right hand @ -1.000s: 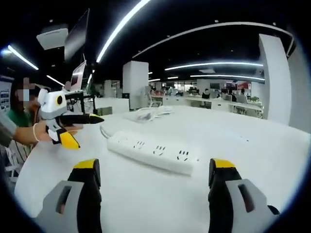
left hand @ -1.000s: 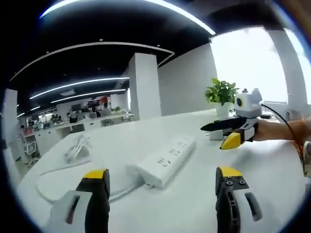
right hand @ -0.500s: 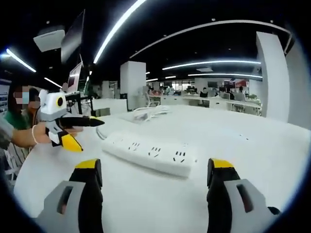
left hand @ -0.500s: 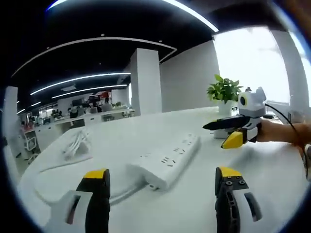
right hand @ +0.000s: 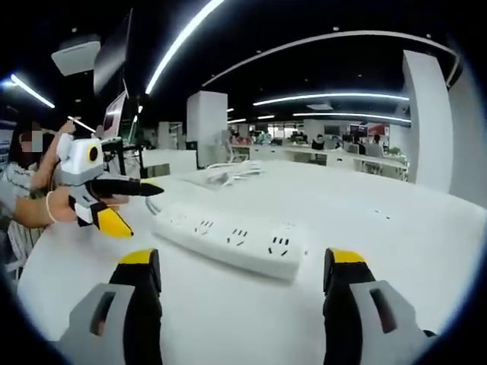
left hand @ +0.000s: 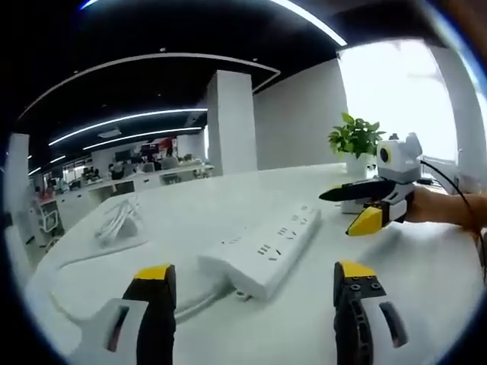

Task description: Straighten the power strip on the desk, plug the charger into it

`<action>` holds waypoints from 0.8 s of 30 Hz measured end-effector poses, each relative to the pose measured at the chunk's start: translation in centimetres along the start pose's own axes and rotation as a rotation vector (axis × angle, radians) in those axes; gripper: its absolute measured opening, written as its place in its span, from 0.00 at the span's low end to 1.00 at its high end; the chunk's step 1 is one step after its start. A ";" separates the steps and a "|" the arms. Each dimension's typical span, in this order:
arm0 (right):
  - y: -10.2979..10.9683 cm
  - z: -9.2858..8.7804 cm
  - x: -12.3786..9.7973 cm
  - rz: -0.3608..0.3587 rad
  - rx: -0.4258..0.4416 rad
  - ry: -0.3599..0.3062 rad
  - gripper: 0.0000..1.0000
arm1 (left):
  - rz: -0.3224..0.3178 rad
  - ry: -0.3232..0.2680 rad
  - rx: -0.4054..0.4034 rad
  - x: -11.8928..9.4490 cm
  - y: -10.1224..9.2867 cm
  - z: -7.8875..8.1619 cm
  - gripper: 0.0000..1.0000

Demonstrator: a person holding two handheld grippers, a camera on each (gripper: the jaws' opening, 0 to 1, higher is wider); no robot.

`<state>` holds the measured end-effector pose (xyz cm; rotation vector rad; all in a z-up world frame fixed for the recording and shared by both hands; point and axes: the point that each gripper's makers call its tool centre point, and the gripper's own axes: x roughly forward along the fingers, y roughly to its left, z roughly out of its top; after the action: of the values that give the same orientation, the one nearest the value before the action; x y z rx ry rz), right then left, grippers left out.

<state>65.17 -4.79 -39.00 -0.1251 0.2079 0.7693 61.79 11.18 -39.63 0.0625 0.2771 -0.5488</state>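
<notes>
In the left gripper view, the left gripper (left hand: 247, 285) is hovering low over the white worktop (left hand: 426, 289) with its two yellow-tipped jaws standing wide apart and nothing between them. The white power strip (left hand: 262, 247) is lying flat on the worktop just ahead of the jaws, running at a slant away to the upper right, its sockets facing up. Its white cable (left hand: 72, 266) is leaving the near end and looping off to the left. Farther back on the left, a white bundle of cord (left hand: 118, 223) is resting on the worktop; whether the charger is among it cannot be told. This view is also taking in a potted green plant (left hand: 355, 141) by the bright window, and the right gripper (left hand: 358, 209) coming in from the right, held in a hand (left hand: 437, 209), its jaws parted and gripping nothing.

The right gripper view is looking at the power strip (right hand: 228, 239) from the other side, lying crosswise just beyond the right gripper (right hand: 236, 277), whose jaws are likewise spread wide and empty. Here the left gripper (right hand: 125, 205) is showing at the left, held above the worktop (right hand: 365, 228) near the strip's far end, with a person's hand (right hand: 57, 205) behind it. The cord bundle (right hand: 228, 173) is lying beyond the strip, and office desks (right hand: 350, 158) are stretching across the background.
</notes>
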 end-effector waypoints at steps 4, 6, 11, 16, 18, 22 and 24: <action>-0.1 -0.2 0.2 0.005 0.015 0.006 0.86 | 0.008 0.015 -0.004 0.2 0.2 -0.2 0.86; -0.3 -0.4 0.4 0.007 0.007 0.016 0.85 | 0.009 0.021 -0.005 0.3 0.2 -0.3 0.85; -0.5 -0.8 0.6 0.008 0.015 0.033 0.84 | 0.008 0.036 -0.010 0.5 0.3 -0.5 0.84; -0.7 -0.9 0.9 0.014 0.026 0.036 0.84 | 0.013 0.049 -0.002 0.9 0.7 -0.7 0.82; -0.6 -0.9 1.0 0.017 0.030 0.038 0.83 | 0.012 0.053 -0.002 1.1 0.7 -0.9 0.81; -0.4 -1.0 1.1 0.023 0.027 0.043 0.82 | 0.010 0.059 -0.004 1.3 0.8 -1.1 0.79; -0.3 -1.1 1.1 0.025 0.022 0.048 0.81 | 0.007 0.062 -0.006 1.5 0.7 -1.2 0.78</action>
<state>66.04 -4.47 -40.33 -0.1208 0.2640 0.7892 63.06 11.22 -41.23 0.0745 0.3385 -0.5399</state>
